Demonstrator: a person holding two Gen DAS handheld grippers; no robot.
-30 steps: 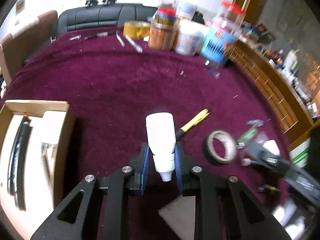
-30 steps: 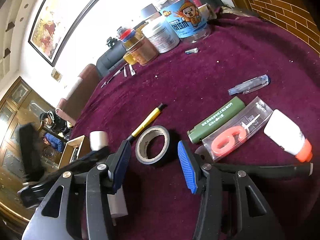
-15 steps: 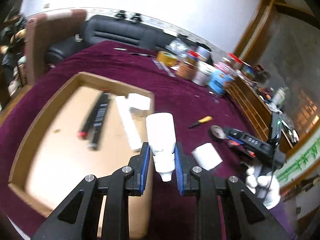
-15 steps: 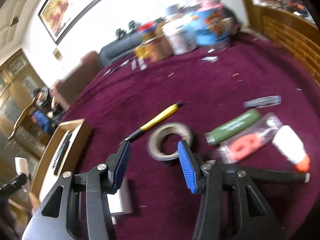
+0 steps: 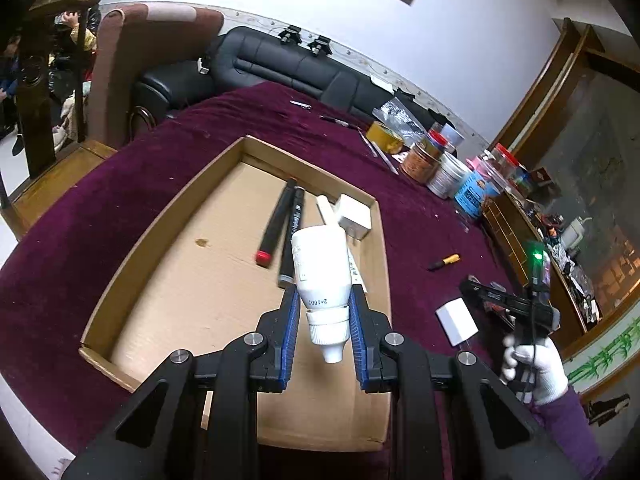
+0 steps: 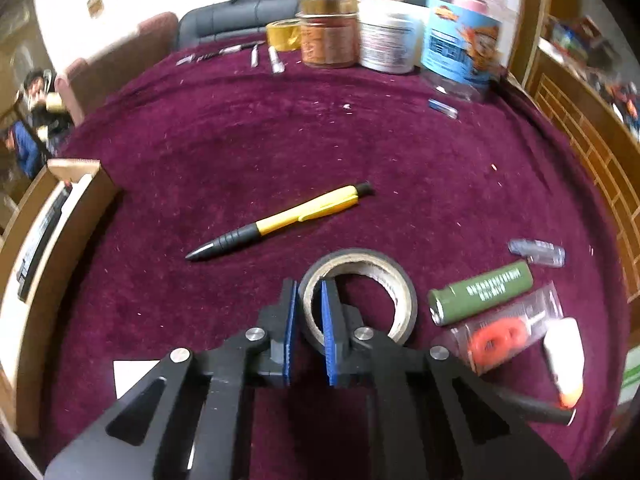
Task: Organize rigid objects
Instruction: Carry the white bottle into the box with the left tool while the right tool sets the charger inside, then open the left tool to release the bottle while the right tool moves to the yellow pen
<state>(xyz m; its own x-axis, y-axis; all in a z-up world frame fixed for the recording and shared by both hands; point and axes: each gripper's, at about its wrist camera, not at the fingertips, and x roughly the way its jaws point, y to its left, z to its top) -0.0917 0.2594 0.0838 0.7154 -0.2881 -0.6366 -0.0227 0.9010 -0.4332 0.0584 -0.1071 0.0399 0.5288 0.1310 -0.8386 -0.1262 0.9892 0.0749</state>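
Left gripper clamps a white bottle between its blue pads, cap end toward the camera, held above the near right part of a shallow cardboard box. The box sits on the worktop, which is covered in maroon cloth. Inside the box, under and beyond the bottle: a black marker with a red end, a second dark marker just right of it, a white stick and a white plug-like block at the far right corner. The bottle hides part of the white stick and of the second marker.

Right gripper is closed on the near left wall of a roll of black tape, one pad inside the ring, one outside; the roll lies flat on the cloth. Just beyond the tape lies a yellow and black pen. To the right of the tape: a green tube, a clear packet with something orange inside, a white bottle with an orange cap, and a small clear item, too blurred to identify. A white card lies at near left.

Jars and tubs and a yellow tape roll stand at the far edge, with small pens nearby.

Only the left view shows the box contents clearly, plus the gloved hand holding the right gripper. Only the right view shows the grip on the tape and the items right of it; the box shows there just as an edge at left.
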